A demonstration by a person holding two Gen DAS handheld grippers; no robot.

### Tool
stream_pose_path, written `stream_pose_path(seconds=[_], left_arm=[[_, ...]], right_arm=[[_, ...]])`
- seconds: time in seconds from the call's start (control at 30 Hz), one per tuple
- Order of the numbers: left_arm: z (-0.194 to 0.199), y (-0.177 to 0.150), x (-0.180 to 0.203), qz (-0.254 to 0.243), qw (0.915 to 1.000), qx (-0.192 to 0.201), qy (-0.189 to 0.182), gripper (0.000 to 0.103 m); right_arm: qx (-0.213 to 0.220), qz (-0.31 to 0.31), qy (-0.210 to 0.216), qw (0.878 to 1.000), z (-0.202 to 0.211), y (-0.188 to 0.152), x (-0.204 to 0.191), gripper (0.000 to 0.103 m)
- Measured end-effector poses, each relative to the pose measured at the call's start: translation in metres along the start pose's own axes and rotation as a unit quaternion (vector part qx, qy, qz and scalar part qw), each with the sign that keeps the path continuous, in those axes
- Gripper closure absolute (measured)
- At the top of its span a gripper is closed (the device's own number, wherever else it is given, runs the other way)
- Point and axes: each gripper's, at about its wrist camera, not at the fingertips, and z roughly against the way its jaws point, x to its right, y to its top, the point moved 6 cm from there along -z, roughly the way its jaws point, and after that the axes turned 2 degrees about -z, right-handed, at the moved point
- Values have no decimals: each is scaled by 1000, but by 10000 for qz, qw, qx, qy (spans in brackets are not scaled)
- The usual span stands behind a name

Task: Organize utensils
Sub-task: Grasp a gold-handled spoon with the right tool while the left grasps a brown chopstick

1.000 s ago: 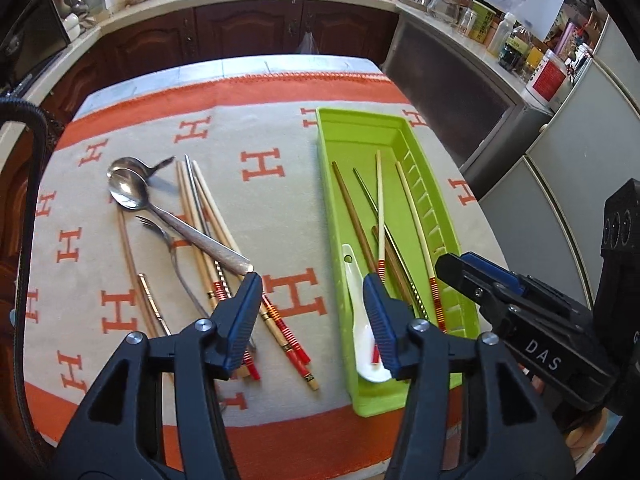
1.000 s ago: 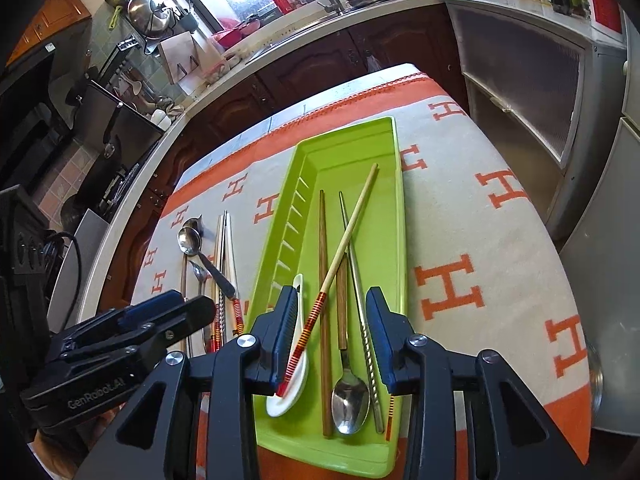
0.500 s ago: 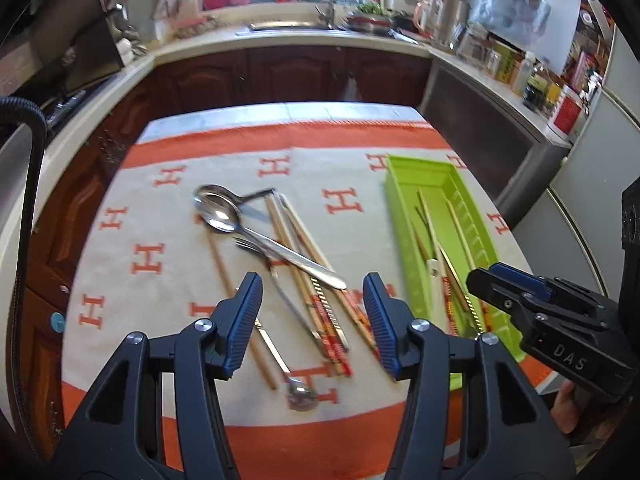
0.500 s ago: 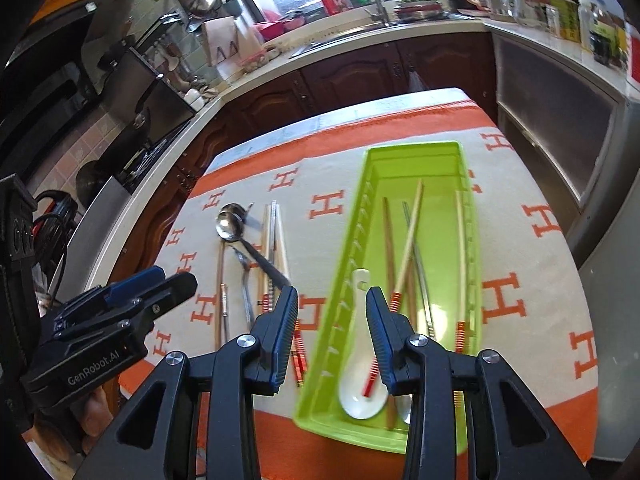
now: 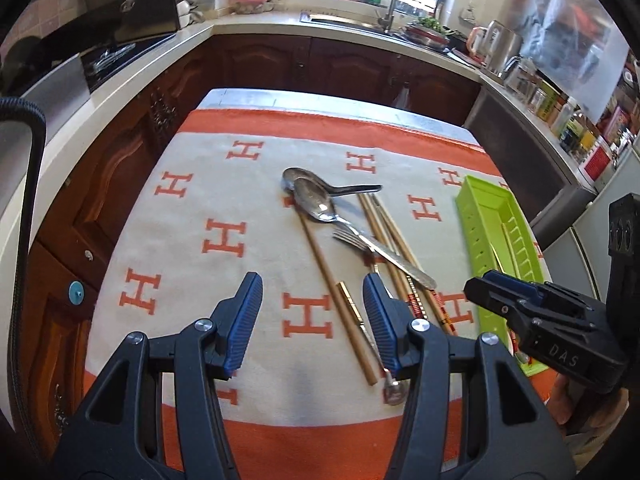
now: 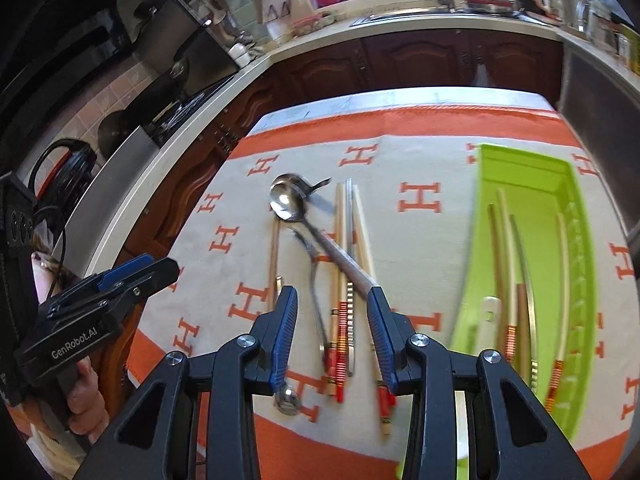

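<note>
Both grippers, left gripper point(image 5: 312, 320) and right gripper point(image 6: 332, 334), hovered with fingers apart and empty above loose utensils point(image 5: 352, 236) on the cloth-covered table point(image 5: 224, 184). More chopsticks lay inside the green tray point(image 6: 536, 184) at right.

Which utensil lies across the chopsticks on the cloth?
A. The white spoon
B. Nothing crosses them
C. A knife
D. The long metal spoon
D: the long metal spoon runs diagonally, its handle crossing over the chopsticks on the cloth.
</note>
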Motion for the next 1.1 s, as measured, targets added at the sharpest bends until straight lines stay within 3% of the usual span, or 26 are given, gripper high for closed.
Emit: stream_pose_path(seconds=[0.2,0.33,0.67,1.1], left_arm=[[-28,-10,-21,144,9996,-211,76,54],[-45,-17,-26,148,9992,-364,17,67],[-76,-31,-33,271,9972,-688,-124,72],[-97,-32,-34,525,9938,-932,-288,71]], right_arm=[[-220,556,112,9981,-38,-1,-37,70],[-503,775,127,9956,-69,-8,-52,78],[-1105,1018,-136,9886,-123,-39,-51,91],[-860,1833,-511,9780,-114,-60,-63,91]])
